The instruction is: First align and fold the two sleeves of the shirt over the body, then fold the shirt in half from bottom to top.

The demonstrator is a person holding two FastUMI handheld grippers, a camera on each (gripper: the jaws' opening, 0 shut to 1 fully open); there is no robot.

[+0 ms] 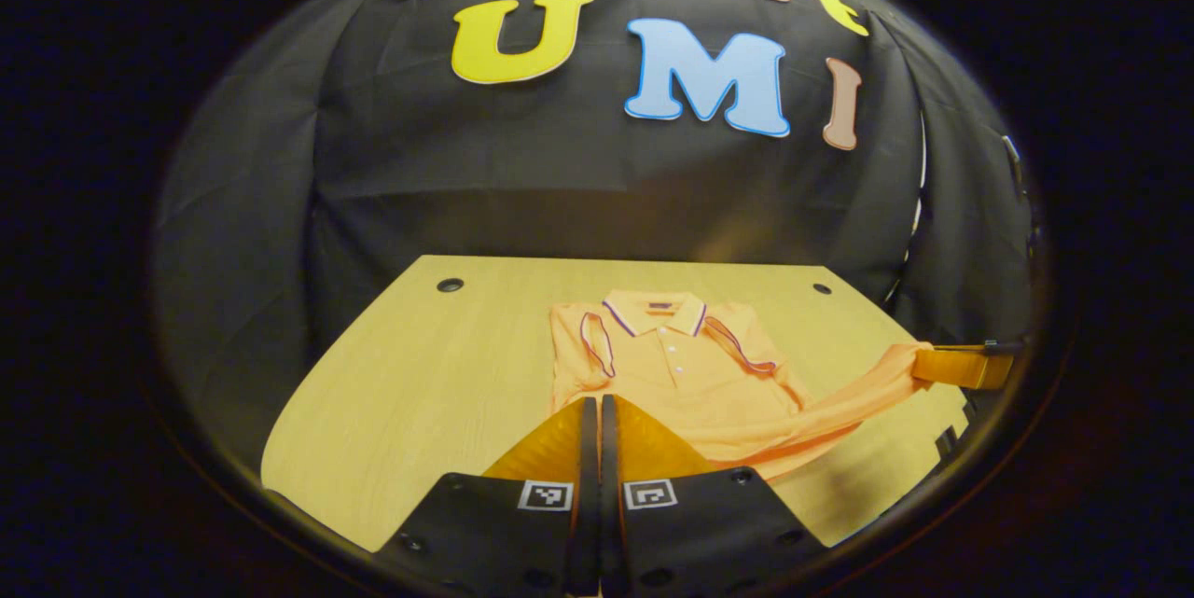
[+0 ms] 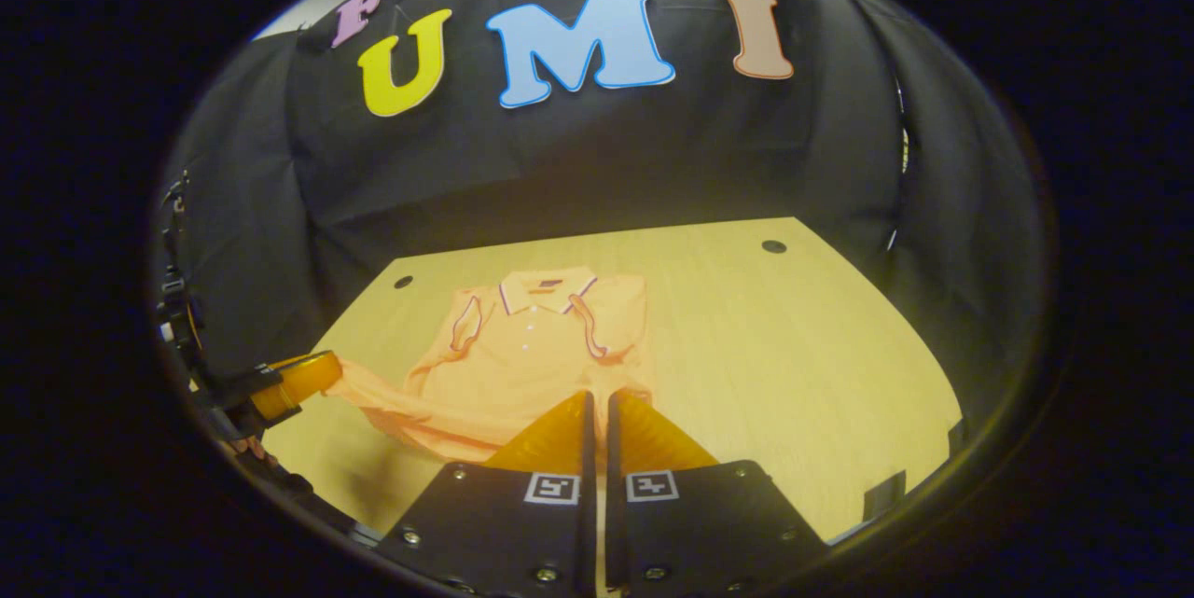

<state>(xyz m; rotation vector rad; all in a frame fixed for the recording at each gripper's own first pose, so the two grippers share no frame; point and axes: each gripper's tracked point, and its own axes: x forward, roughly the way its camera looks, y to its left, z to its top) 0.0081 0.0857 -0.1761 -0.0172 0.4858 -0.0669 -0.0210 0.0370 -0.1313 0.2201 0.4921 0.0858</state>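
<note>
In the left gripper view, the left tool (image 1: 592,404) has its two fingers together on the near bottom corner of the orange shirt (image 1: 690,365), which lies collar-away on the wooden surface (image 1: 438,365); the right tool (image 1: 961,365) at the far right holds the other bottom corner lifted off the surface. In the right gripper view, the right tool (image 2: 597,400) is also closed on the hem of the shirt (image 2: 532,346), both sleeves lie folded over the body, and the surface (image 2: 793,346) carries two small dark holes near its far edge.
</note>
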